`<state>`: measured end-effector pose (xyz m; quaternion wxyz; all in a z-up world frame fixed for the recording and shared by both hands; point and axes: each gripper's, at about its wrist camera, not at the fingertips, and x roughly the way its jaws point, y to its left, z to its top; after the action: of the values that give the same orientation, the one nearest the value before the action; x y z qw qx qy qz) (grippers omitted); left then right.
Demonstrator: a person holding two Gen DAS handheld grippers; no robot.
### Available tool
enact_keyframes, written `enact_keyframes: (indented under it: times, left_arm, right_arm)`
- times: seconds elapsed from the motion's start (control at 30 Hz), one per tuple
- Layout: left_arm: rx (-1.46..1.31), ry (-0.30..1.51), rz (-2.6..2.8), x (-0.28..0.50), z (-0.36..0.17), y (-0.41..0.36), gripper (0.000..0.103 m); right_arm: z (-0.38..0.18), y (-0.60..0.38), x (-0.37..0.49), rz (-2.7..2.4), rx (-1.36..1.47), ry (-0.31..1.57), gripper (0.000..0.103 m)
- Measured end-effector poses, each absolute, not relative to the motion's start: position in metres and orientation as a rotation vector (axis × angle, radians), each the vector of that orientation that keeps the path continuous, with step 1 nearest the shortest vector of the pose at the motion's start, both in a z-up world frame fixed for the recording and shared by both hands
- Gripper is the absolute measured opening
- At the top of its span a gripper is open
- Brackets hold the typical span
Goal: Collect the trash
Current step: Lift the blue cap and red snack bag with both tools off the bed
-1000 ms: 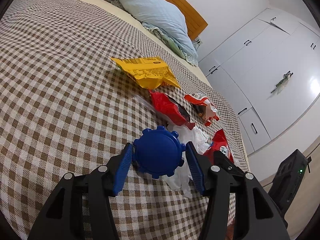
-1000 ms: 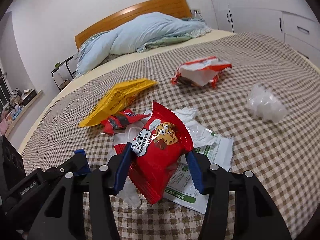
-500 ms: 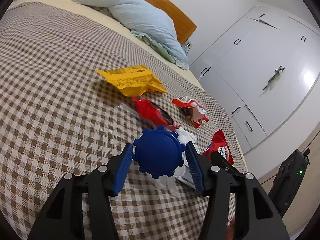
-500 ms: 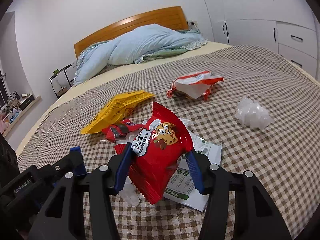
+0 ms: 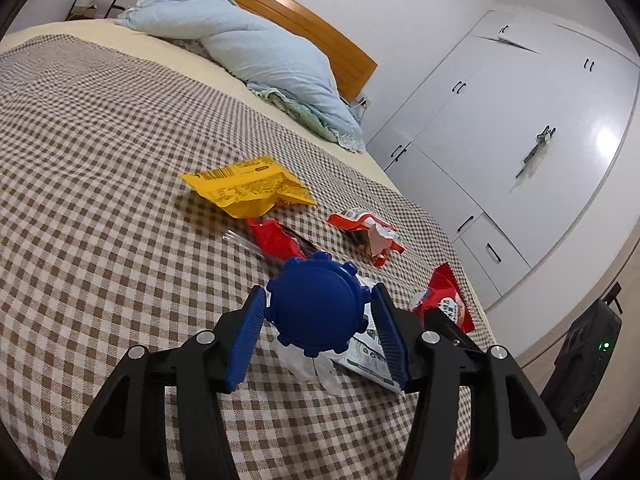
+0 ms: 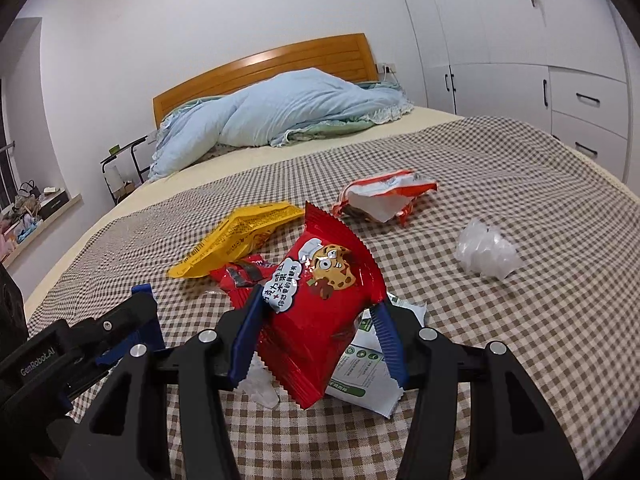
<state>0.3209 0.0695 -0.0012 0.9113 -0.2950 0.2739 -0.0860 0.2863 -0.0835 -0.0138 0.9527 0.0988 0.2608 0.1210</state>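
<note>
Left claw (image 5: 318, 322) clamped on a blue notched lid (image 5: 316, 306), blue pads pressed to both of its sides, lid held face-on to the camera and lifted above the checked bedspread (image 5: 100, 208). Right claw (image 6: 316, 328) gripped tight on a red cookie packet (image 6: 320, 304) bearing a cartoon face, packet pinched between both pads and raised off the bedspread, its zigzag top edge pointing up.

Taking the red cookie packet as landmark: directly beneath and to the right of it, flat on the bedspread, a white and green wrapper (image 6: 362, 372). Just behind and left of it, a crumpled red wrapper (image 6: 240, 276), partly hidden by the packet. Further behind and left, touching that crumpled wrapper, a yellow snack bag (image 6: 236, 240) lying flat. Behind and slightly right of it, well apart, a torn orange and white wrapper (image 6: 384, 198), open side up. To the right of it, apart from all the rest, a crumpled clear plastic wad (image 6: 486, 254). Low at the left of it, a piece of clear film (image 6: 260, 388) showing below the left pad. Far behind it, at the head of the bed, a pale blue quilt (image 6: 280, 112) heaped against the wooden headboard (image 6: 264, 66). To the left of it and close, the left claw's black body with blue tips visible in the right wrist view.
</note>
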Motion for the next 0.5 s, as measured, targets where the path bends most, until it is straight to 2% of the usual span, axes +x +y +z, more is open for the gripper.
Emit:
enact_keyframes:
  times: [0.5]
  left_arm:
    - [-0.449, 0.473, -0.116, 0.291, 0.024, 0.064, 0.052]
  right_arm:
    - [-0.002, -0.095, 0.267, 0.218, 0.141, 0.467, 0.052]
